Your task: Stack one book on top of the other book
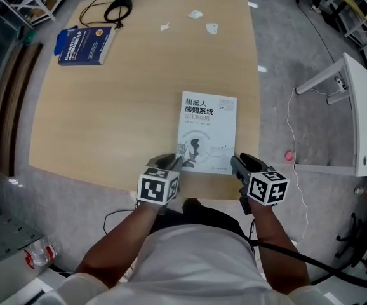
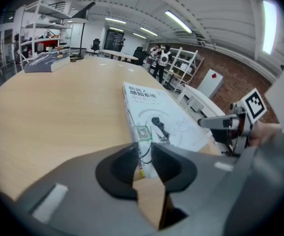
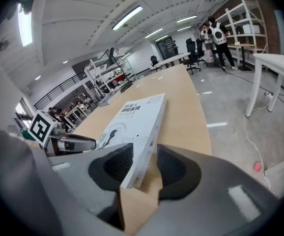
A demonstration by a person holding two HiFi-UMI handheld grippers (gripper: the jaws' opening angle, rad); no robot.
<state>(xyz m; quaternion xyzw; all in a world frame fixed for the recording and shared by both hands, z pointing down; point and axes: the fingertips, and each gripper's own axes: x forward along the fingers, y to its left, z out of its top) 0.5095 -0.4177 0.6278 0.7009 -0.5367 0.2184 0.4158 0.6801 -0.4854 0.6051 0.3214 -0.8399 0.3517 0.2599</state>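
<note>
A blue book (image 1: 85, 45) lies flat near the far left corner of the pale wooden table (image 1: 107, 119). The white book (image 1: 209, 132) lies well apart from it, its long axis running away from the person and its title at the far end. The left hand-held gripper (image 1: 176, 162) clamps its near left corner. The right hand-held gripper (image 1: 237, 163) stands open around its near right corner.

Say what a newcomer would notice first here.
A white book with Chinese print lies at the near edge of the wooden table, with the left claw and the right claw each straddling a near corner of it. A blue book sits at the table's far left corner.
</note>
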